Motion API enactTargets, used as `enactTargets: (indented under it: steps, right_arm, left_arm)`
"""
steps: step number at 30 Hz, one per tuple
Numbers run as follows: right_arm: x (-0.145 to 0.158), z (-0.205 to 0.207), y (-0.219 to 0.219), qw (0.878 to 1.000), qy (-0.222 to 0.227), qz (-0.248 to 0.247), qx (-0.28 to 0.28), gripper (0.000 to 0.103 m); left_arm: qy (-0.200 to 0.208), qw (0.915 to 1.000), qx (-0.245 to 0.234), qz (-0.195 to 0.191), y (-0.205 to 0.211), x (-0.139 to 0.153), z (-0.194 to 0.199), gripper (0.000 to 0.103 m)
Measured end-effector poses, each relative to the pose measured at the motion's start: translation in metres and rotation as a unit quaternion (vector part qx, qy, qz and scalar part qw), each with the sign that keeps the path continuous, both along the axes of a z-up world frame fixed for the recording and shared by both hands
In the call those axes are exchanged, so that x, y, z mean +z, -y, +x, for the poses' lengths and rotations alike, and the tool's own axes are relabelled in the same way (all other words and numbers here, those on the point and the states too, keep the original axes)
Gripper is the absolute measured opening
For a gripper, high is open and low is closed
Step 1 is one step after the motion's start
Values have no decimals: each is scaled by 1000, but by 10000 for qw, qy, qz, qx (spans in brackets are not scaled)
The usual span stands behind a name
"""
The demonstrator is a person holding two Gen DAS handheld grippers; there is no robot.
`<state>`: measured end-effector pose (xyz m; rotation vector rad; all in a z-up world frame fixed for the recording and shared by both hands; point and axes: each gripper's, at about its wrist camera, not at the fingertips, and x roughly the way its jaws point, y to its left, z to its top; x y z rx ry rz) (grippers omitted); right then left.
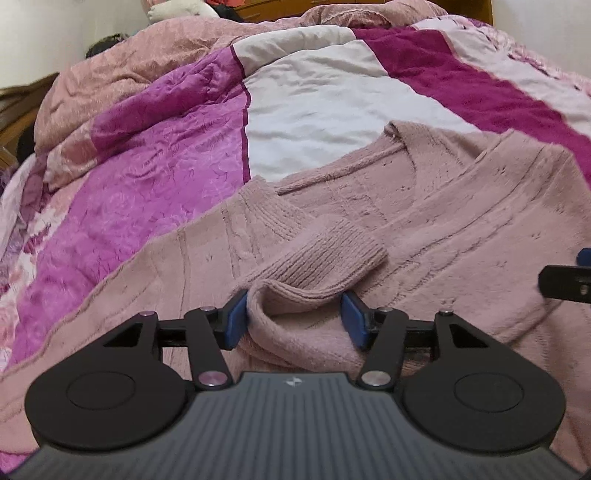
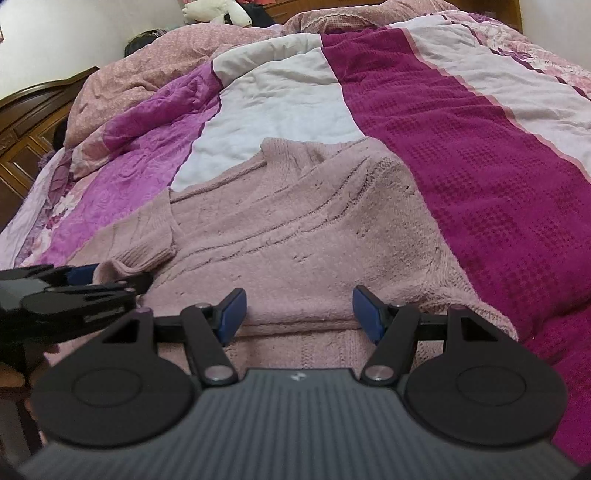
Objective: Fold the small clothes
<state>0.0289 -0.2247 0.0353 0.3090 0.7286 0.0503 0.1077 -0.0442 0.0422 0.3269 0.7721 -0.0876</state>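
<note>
Left wrist view: left gripper (image 1: pixel 293 317) low over a dusty-pink knit sweater (image 1: pixel 424 229); jaws part-way in, a rolled sleeve cuff (image 1: pixel 325 266) bunched between the blue pads (image 1: pixel 236 317); fabric fills the gap and meets both pads, so I read it as a hold on the cuff; the ribbed end of the cuff lies just ahead of the jaws, pointing up and to the right; a second ribbed cuff (image 1: pixel 273 214) lies farther ahead and slightly left, flat on the sweater body; the V-neckline sits well ahead of the jaws, toward the right; beyond the sweater, a bedspread (image 1: pixel 147 177) in purple, white and magenta panels; a rumpled pink quilt (image 1: pixel 155 74) at the far end; the tip of the right gripper (image 1: pixel 565 286) shows at the right edge.

Right wrist view: right gripper (image 2: pixel 299 314) over the near hem region of the same sweater (image 2: pixel 295 229); jaws moderately wide; knit lies flat under and between the pads (image 2: pixel 231 314), but nothing is pinched up and the pads do not press on it; the sweater's right edge runs just outside the right-hand jaw, on the magenta panel of the bedspread (image 2: pixel 480 166); left gripper (image 2: pixel 79 282) left of the jaws with the cuff (image 2: pixel 110 269) at its tips; quilt (image 2: pixel 155 74) and a white soft toy (image 2: pixel 218 13) farthest out.
</note>
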Motion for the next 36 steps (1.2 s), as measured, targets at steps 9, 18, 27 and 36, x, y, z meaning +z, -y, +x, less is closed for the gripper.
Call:
enactTargets:
  steps: [9,18,27,36]
  right_arm:
    - [-4,-1,-3,10000,62,-68,-11,66]
    - [-5,-2,-3,10000,75,-53,-27,66]
    - [-3,-3,-5,9998,90,-160,-31,66]
    - [-1,-5,-13,9996,63,-265,-66,66]
  left_arm:
    - [295,9993,-227,67,3,-6,3,34]
    - [732,9924,503,-846,-34,27,-27,21]
    - [278,9677,1467,-2032,-93,23,-62,22]
    - [211,9564,2015,-2104,-138,18,-83,22]
